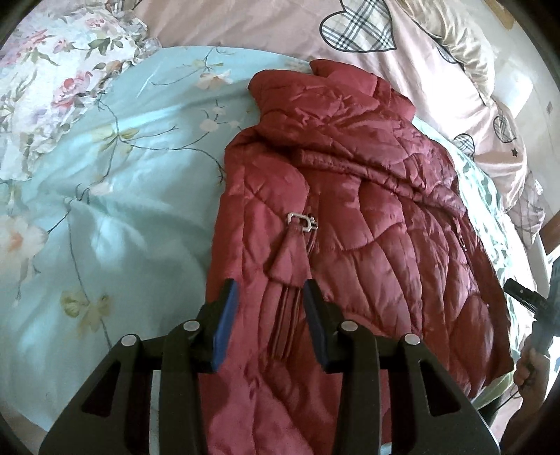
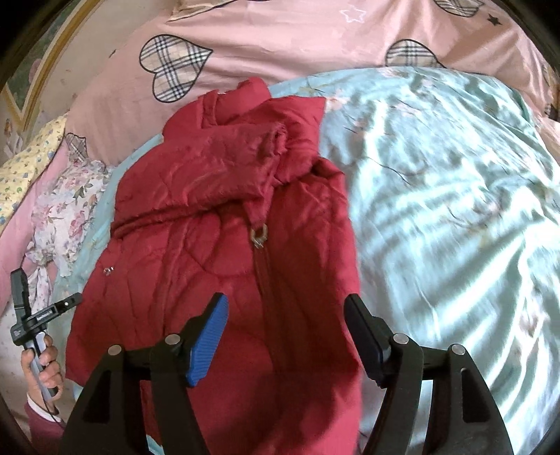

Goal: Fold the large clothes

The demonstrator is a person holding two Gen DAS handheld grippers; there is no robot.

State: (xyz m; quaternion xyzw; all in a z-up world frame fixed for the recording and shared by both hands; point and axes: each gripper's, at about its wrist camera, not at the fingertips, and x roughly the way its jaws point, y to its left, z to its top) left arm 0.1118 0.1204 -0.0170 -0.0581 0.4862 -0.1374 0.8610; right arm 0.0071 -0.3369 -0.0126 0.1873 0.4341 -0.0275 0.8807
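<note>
A red quilted jacket (image 1: 350,217) is lying on a light blue floral quilt (image 1: 105,196) that is covering the bed, with a pink sheet with plaid hearts (image 1: 266,28) behind it. The jacket is already looking narrow, because its sleeves seem to be folded in over the body, and the collar end is pointing away from the cameras. A metal zipper pull (image 1: 302,221) is resting in the middle of the front.

The left gripper (image 1: 269,315) is hovering over the near hem with its jaws standing apart and holding nothing. The right gripper (image 2: 285,332) is also hanging above the hem side, opened wide and empty; this view is a little blurred.

In my judgement the jacket is padded, so it is soft and puffy but rather bulky, and not heavy. Its shiny shell is probably slippery, so a shallow pinch may be slipping off. I think it is better to be taking a deep bite at the two near hem corners, catching both layers together, and then to be carrying the hem toward the collar. The padding will likely be springing back, so the fold may need pressing down afterwards.
</note>
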